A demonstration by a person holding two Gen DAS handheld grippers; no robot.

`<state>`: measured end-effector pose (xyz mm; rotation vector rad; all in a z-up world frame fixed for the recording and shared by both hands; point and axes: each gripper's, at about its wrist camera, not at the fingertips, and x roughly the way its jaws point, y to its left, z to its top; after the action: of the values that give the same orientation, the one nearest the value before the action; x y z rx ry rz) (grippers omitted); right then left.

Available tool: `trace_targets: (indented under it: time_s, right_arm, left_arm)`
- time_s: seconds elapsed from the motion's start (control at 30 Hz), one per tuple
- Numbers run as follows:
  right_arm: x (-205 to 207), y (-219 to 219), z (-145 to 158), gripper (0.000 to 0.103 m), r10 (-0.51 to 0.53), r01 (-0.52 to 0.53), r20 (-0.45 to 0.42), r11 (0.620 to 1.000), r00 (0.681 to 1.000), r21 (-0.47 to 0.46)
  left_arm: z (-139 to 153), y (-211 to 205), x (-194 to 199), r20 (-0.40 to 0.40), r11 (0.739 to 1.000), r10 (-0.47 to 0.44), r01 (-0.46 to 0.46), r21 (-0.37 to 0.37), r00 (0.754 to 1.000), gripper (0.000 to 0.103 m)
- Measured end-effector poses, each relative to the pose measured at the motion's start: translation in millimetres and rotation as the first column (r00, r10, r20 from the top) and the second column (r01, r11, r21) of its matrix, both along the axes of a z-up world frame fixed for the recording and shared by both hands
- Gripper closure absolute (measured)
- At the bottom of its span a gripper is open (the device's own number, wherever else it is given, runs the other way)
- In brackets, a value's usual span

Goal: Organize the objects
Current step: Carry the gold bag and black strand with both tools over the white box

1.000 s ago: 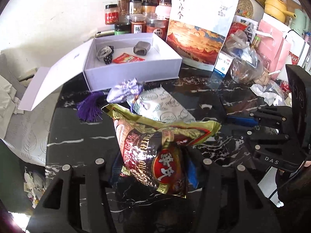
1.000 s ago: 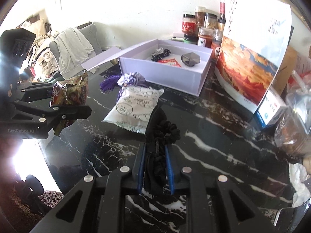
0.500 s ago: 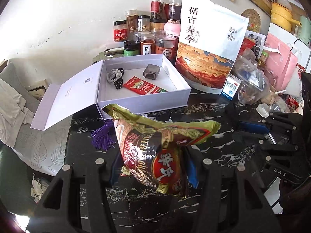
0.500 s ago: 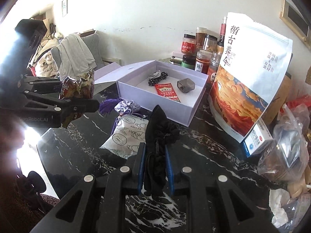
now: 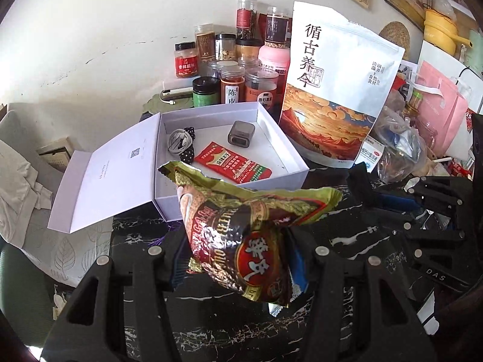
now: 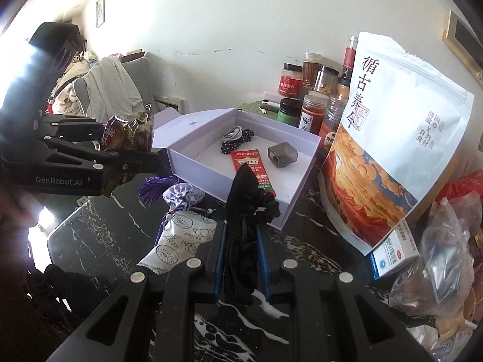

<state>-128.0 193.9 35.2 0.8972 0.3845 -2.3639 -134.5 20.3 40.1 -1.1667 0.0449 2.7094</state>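
Over the near side of a black marble table [image 6: 99,232]: pinching a crumpled green-and-red snack packet [image 5: 241,226] with the left gripper [image 5: 238,259], jaws partly apart with the pads pressed on the packet's lower half. Held clear of the tabletop, packet top flaring toward the far side and overlapping the near wall of a white box [image 5: 283,150] in the left wrist view.

To the right, squeezing a black scrunchie [image 6: 247,199] in the right gripper [image 6: 241,241], jaws almost together, fabric bunched between the blue pads and poking out past the tips, also off the table. Pointing toward the box's near corner.

Farther back, lying open with its lid [image 5: 102,175] flapped out to the left. Holding inside: a red sachet [image 5: 232,166] near the front, a small grey case [image 5: 240,134] toward the far right, a coiled white cable [image 5: 178,141] on a black dotted item at the far left.

Between box and right gripper, resting on the table: a lilac pouch [image 6: 182,194] with a purple tassel [image 6: 152,188], touching a white patterned sachet [image 6: 178,241] just nearer.

Beyond the box, against the wall, crowded with spice jars [image 5: 232,84]; just right of them, standing upright, a large white pouch [image 5: 341,84] printed with an orange landscape.
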Motion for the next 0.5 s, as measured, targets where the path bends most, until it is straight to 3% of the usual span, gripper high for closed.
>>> trace_targets:
  time_s: [0.5]
  right_arm:
    - [-58.2, -15.8, 3.8, 0.084, -0.001, 0.001, 0.005, 1.000, 1.000, -0.012]
  left_arm:
    - [0.8, -7.0, -71.5, 0.010, 1.000, -0.014, 0.013, 0.019, 1.000, 0.051]
